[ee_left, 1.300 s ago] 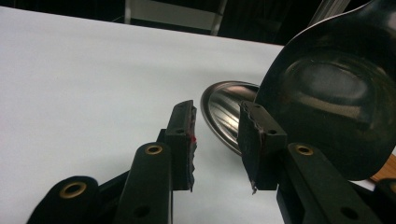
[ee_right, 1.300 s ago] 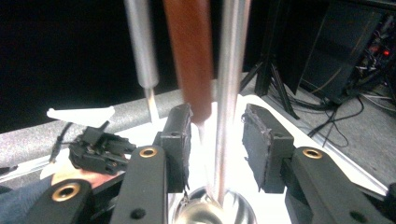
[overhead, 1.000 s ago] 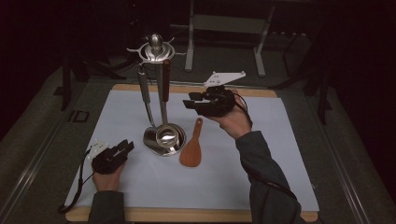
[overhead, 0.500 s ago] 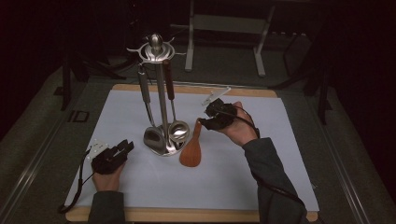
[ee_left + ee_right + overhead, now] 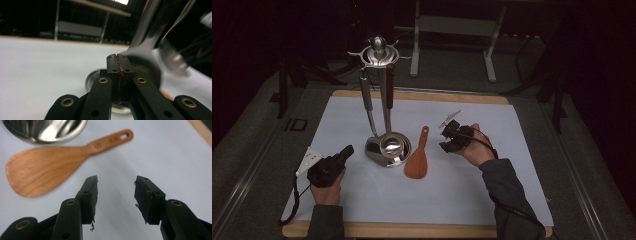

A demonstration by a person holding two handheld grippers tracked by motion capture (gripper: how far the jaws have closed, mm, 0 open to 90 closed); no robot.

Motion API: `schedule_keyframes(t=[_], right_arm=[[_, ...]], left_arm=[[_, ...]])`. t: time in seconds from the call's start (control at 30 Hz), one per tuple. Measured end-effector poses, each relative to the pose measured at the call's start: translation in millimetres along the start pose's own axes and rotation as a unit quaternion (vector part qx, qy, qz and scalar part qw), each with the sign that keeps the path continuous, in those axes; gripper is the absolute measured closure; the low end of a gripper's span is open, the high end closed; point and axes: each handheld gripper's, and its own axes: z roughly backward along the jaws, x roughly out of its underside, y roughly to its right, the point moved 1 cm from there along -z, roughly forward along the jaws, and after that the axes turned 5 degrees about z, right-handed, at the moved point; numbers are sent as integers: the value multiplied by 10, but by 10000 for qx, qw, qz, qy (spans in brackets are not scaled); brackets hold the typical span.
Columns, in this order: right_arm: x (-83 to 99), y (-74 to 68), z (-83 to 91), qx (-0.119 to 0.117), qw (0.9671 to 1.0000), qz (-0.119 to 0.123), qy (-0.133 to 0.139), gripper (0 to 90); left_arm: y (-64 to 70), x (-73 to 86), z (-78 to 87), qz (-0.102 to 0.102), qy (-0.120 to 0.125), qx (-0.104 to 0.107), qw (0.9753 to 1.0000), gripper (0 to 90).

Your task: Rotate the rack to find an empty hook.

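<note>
The wooden spatula [image 5: 418,159] lies flat on the white mat [image 5: 492,190], blade toward me and handle pointing away, just right of the steel utensil stand [image 5: 382,100], whose hanging ladle [image 5: 393,145] sits close beside the blade. A second ago my right gripper [image 5: 451,137] was farther back and higher, near the far edge of the mat; it has since come down and in, and now hovers just right of the spatula's handle, apart from it. In the right gripper view its jaws are spread wide with bare mat between them and the spatula [image 5: 52,162] just ahead. I read that as the approach to a pickup: the jaws are ready but not yet around the handle, so I would need to shift toward it before closing. My left gripper [image 5: 332,165] has stayed low at the near left, jaws pressed together on nothing, pointing at the stand's base [image 5: 140,67].
</note>
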Motion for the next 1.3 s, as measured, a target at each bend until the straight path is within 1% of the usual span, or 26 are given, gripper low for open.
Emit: schedule_keyframes(t=[0.07,0.1,0.17,0.27,0.43,0.47,0.5,0.57,0.67,0.73,0.77,0.8,0.87,1.0,1.07,1.2,1.23,1.3], right_arm=[[56,7,-28,-12,10000,-65,-41,523],[82,11,-42,-24,9999,-89,-52,521],[141,18,-78,-40,9999,-98,-80,519],[233,13,-146,-62,9996,-177,-206,515],[365,3,-248,-86,9990,-264,-347,504],[365,3,-248,-86,9990,-264,-347,504],[385,-2,-262,-114,9988,-321,-351,504],[429,-19,-304,-165,9984,-385,-369,501],[460,-37,-347,-208,9981,-420,-406,500],[470,-51,-365,-228,9979,-448,-406,500],[472,-58,-371,-239,9979,-453,-404,500],[473,-64,-376,-240,9979,-454,-396,500],[476,-71,-382,-256,9979,-454,-387,499],[492,-69,-394,-284,9979,-455,-361,498],[503,-71,-400,-291,9977,-490,-356,498],[532,-71,-425,-323,9975,-523,-358,497],[536,-71,-430,-328,9974,-529,-365,497],[543,-73,-446,-344,9973,-542,-367,497]], left_arm=[[77,-123,25,-2,228,113,9997,898],[117,-189,35,-39,333,156,9993,898],[210,-308,53,-24,566,285,9980,898],[341,-470,73,-73,826,432,9956,898],[528,-740,105,-134,1232,668,9900,898],[528,-740,105,-134,1232,668,9900,898],[594,-851,111,-163,1356,704,9881,898],[654,-957,107,-211,1452,748,9863,898],[767,-1158,68,-366,1593,862,9828,898],[833,-1290,29,-414,1682,911,9807,898],[861,-1349,10,-408,1733,968,9793,897],[886,-1404,-6,-419,1776,994,9782,897],[940,-1512,-44,-484,1821,1007,9769,897],[1017,-1649,-113,-580,1832,1042,9758,897],[1048,-1690,-135,-612,1849,1067,9750,897],[1114,-1762,-185,-696,1816,1137,9743,896],[1137,-1772,-199,-750,1776,1142,9746,894],[1174,-1788,-228,-864,1757,1130,9741,893]])
